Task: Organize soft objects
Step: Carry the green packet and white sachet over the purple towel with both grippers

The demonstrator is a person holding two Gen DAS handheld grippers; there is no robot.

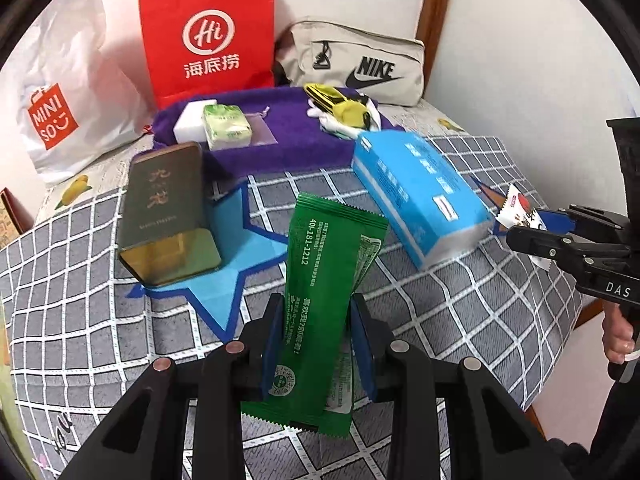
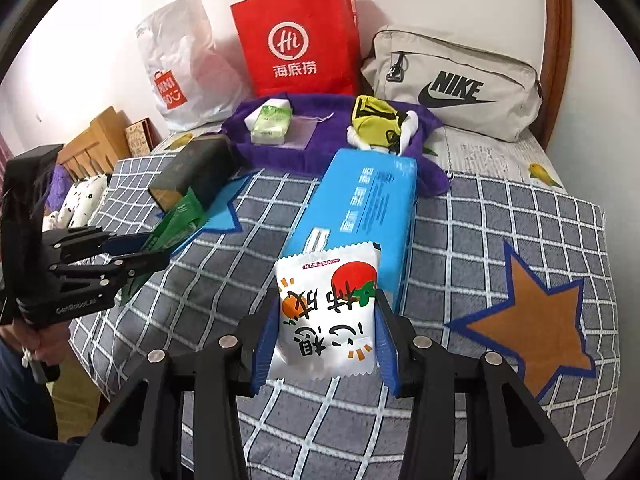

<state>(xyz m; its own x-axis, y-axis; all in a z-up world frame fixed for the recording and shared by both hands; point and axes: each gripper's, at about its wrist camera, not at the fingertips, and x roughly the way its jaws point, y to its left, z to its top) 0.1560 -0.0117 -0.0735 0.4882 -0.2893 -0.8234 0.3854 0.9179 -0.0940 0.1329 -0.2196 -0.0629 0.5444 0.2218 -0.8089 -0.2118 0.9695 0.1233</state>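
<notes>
My left gripper (image 1: 318, 312) is shut on a long green snack packet (image 1: 328, 280), held upright above the checked cloth; the same gripper (image 2: 150, 248) and green packet (image 2: 176, 224) show at the left of the right wrist view. My right gripper (image 2: 326, 312) is shut on a white persimmon-print packet (image 2: 326, 312); it appears at the right edge of the left wrist view, gripper (image 1: 528, 224) on the white packet (image 1: 520, 208). A blue tissue pack (image 1: 420, 196) (image 2: 360, 216) lies between them. A purple towel (image 1: 292, 136) (image 2: 332, 152) behind holds a green tissue packet (image 1: 226, 126) (image 2: 270, 124) and a yellow pouch (image 1: 344, 106) (image 2: 378, 120).
A dark green tin (image 1: 168, 216) (image 2: 196, 172) lies on a blue star patch (image 1: 236, 256). A red paper bag (image 1: 208, 36) (image 2: 298, 40), a white plastic bag (image 1: 60, 92) (image 2: 176, 68) and a beige Nike bag (image 1: 360, 64) (image 2: 460, 84) line the wall. An orange star patch (image 2: 528, 320) is at the right.
</notes>
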